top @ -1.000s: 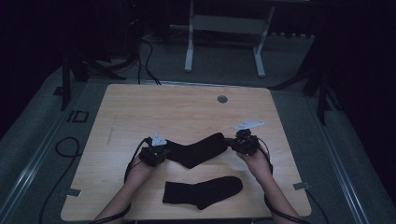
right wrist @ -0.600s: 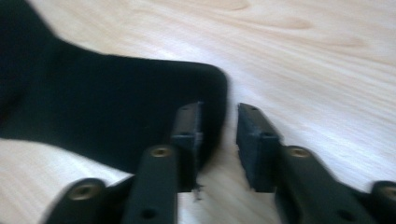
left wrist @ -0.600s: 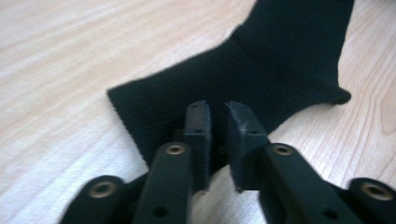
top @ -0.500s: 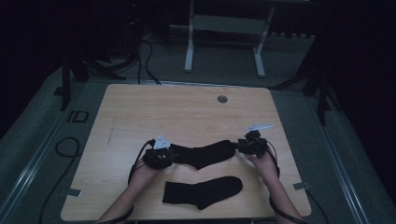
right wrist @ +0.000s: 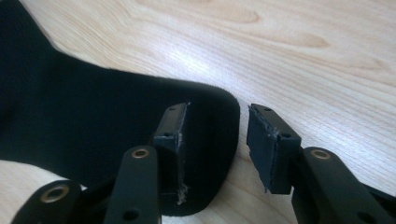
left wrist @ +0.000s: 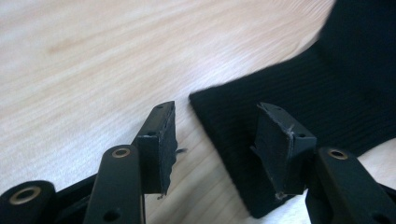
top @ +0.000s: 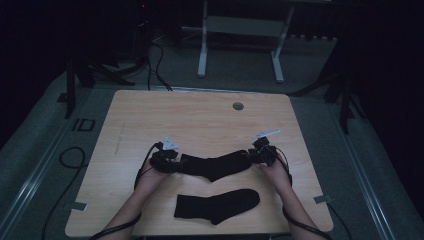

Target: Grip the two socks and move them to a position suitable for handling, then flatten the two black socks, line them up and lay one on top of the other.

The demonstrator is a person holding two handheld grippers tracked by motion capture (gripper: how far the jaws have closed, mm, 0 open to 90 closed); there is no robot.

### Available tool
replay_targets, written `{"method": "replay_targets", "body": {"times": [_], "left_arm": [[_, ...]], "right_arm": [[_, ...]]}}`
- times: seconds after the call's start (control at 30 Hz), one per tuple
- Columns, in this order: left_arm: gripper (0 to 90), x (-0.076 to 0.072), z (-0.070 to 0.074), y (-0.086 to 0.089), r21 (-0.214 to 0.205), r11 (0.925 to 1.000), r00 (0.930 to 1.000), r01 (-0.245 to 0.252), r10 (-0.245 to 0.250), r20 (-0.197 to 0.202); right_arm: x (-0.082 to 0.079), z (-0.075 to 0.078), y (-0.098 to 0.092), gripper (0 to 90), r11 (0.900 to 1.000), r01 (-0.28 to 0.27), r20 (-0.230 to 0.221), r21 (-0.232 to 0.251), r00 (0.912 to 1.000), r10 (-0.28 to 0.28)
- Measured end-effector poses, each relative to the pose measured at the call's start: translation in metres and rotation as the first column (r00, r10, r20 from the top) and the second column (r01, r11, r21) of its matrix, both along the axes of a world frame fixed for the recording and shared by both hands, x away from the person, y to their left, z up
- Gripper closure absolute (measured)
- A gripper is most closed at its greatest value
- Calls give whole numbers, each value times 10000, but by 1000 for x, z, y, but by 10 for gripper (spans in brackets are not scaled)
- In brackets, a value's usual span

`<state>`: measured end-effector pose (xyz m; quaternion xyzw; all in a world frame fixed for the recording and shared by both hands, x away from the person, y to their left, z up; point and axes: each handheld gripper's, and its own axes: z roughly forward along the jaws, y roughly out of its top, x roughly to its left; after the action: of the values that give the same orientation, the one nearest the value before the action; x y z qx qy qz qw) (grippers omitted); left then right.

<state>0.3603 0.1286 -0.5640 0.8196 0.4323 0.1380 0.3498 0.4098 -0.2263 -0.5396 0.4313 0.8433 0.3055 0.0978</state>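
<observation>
Two black socks (top: 215, 165) (top: 218, 205) lie on one wooden table (top: 200, 120) (with two grippers (top: 172, 162) (top: 256, 156) there).

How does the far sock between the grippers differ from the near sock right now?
The far sock lies stretched between the left gripper and the right gripper, whose jaws have just been opening over its ends without pressing; the near sock lies apart from both grippers by the table edge. The far sock's bend points toward the person; so does the near one's. Both are black and lie flat.
</observation>
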Motion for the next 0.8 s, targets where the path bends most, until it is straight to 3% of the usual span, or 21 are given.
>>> {"method": "replay_targets", "body": {"times": [0.07,0.1,0.13,0.17,0.3,0.33,0.43,0.47,0.5,0.8], "left_arm": [[488,1,-1,1,-177,9998,10000,-25,25,-23],[490,0,-1,0,-152,9999,10000,-3,4,14],[490,0,-1,0,-59,10000,10000,32,-32,77],[522,-1,-1,-2,102,9998,9998,157,-158,126],[617,-2,1,-6,253,9989,9992,385,-387,78],[699,-2,1,-7,261,9988,9991,416,-417,49],[743,-3,2,-9,159,9988,9990,453,-453,25],[816,-3,2,-10,105,9991,9991,408,-409,58],[833,-4,3,-10,35,9994,9994,348,-349,85],[863,-14,28,-6,-780,9956,9976,516,-478,501]], "right_arm": [[1,-1,1,594,10000,-33,-4,-81,10000,33],[0,-3,2,711,9998,-85,-28,-154,10000,85],[0,-3,2,711,9998,-85,-28,-154,10000,85],[0,-4,3,784,9990,-207,15,-388,9998,208],[0,-4,3,846,9987,-366,7,-341,9993,367],[-1,-3,3,855,9986,-444,-8,-286,9990,444],[-1,-2,3,858,9986,-467,16,-257,9989,468],[-4,1,3,863,9985,-510,193,-197,9985,514],[-5,3,3,863,9984,-540,224,-136,9983,543],[-18,28,-2,867,9959,-812,722,402,9943,781]]}}
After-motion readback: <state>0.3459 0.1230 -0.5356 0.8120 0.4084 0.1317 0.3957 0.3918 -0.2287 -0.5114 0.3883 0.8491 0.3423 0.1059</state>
